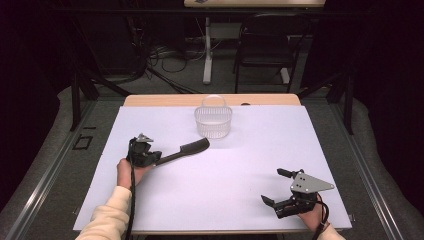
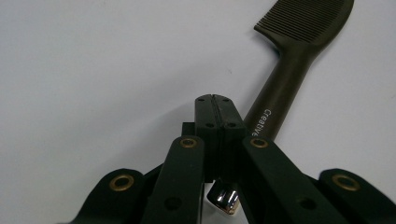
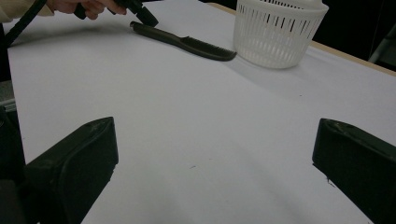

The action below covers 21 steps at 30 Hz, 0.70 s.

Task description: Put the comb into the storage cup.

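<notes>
Left gripper [image 1: 156, 159]: jaws pressed together, low over the table, held in left hand [image 1: 129, 170]. Right gripper [image 1: 278, 186]: jaws spread wide, near the table's front edge.

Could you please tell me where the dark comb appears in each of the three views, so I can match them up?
High view: the comb lies left of centre, toothed end towards the white basket.
Left gripper view: it runs from beside the jaws up to the top right.
Right gripper view: upper left.
Shared landmark: the white sheet.
</notes>
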Each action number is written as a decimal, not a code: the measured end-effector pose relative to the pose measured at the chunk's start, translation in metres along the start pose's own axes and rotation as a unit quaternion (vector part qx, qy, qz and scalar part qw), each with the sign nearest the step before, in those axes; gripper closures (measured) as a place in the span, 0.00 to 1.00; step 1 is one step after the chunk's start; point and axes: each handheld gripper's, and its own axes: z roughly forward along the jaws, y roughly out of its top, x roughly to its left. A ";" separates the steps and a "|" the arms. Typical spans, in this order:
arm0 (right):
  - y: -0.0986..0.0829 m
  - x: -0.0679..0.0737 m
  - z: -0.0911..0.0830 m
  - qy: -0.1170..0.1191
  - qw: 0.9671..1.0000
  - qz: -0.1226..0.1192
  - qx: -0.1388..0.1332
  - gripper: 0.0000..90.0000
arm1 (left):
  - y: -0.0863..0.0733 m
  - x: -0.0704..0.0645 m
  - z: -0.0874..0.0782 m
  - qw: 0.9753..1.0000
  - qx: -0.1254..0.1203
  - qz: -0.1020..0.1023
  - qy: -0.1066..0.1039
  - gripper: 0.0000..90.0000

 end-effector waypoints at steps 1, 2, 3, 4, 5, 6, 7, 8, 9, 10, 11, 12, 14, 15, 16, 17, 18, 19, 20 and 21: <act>0.000 0.000 0.000 0.000 1.000 0.000 -0.001 0.00 | 0.000 0.000 -0.001 1.000 0.004 0.002 -0.003 1.00; 0.000 0.000 0.000 0.000 1.000 0.001 0.000 0.00 | 0.000 -0.001 0.000 1.000 0.005 0.002 -0.005 1.00; 0.000 0.000 0.000 0.000 1.000 0.000 0.001 0.00 | 0.000 -0.002 0.000 1.000 0.005 0.003 -0.007 1.00; 0.000 -0.001 0.001 0.001 1.000 0.001 0.003 0.00 | 0.000 -0.002 0.000 1.000 0.008 0.003 -0.008 1.00; 0.000 -0.001 0.001 0.000 1.000 0.001 0.003 0.00 | 0.000 -0.002 -0.001 1.000 0.011 0.007 -0.008 1.00; 0.000 -0.001 0.001 0.001 1.000 0.002 0.003 0.00 | 0.000 -0.002 -0.001 1.000 0.013 0.008 -0.009 1.00; 0.000 0.000 0.001 0.001 1.000 0.004 0.004 0.00 | 0.000 -0.003 -0.001 1.000 0.015 0.009 -0.010 1.00; 0.000 0.000 0.001 0.001 1.000 0.004 0.005 0.00 | -0.001 -0.003 -0.001 1.000 0.016 0.009 -0.010 1.00; 0.000 0.000 0.001 0.001 1.000 0.004 0.005 0.00 | -0.001 -0.003 -0.001 1.000 0.016 0.010 -0.011 1.00; 0.000 0.000 0.001 0.001 1.000 0.001 0.004 0.00 | -0.001 -0.004 -0.002 1.000 0.018 0.011 -0.011 1.00; 0.000 0.000 0.001 0.001 1.000 0.001 0.003 0.00 | -0.001 -0.005 -0.003 1.000 0.020 0.011 -0.011 1.00; 0.000 0.000 0.001 0.001 1.000 0.001 0.002 0.00 | -0.002 -0.005 -0.004 1.000 0.020 0.012 -0.013 1.00; 0.000 0.000 0.001 0.001 1.000 0.001 0.003 0.00 | -0.002 -0.006 -0.004 1.000 0.022 0.011 -0.016 1.00; 0.000 0.000 0.001 0.001 1.000 0.001 0.004 0.00 | -0.003 -0.006 -0.004 0.999 0.025 0.013 -0.016 1.00; 0.000 0.000 0.001 0.002 1.000 0.001 0.004 0.00 | -0.003 -0.006 -0.004 0.999 0.028 0.013 -0.018 1.00; 0.000 0.000 0.001 0.001 1.000 0.001 0.003 0.00 | -0.003 -0.006 -0.004 0.999 0.028 0.013 -0.017 1.00; 0.000 0.000 0.001 0.002 1.000 0.001 0.004 0.00 | -0.003 -0.007 -0.004 0.999 0.030 0.013 -0.017 1.00; 0.000 0.000 0.002 0.002 1.000 0.000 0.003 0.00 | -0.003 -0.006 -0.005 0.999 0.030 0.014 -0.019 1.00; 0.000 0.000 0.001 0.002 1.000 0.000 0.003 0.00 | -0.003 -0.007 -0.005 0.999 0.030 0.014 -0.018 0.99; 0.000 0.000 0.001 0.002 1.000 0.000 0.003 0.00 | -0.003 -0.007 -0.005 0.999 0.031 0.015 -0.018 0.99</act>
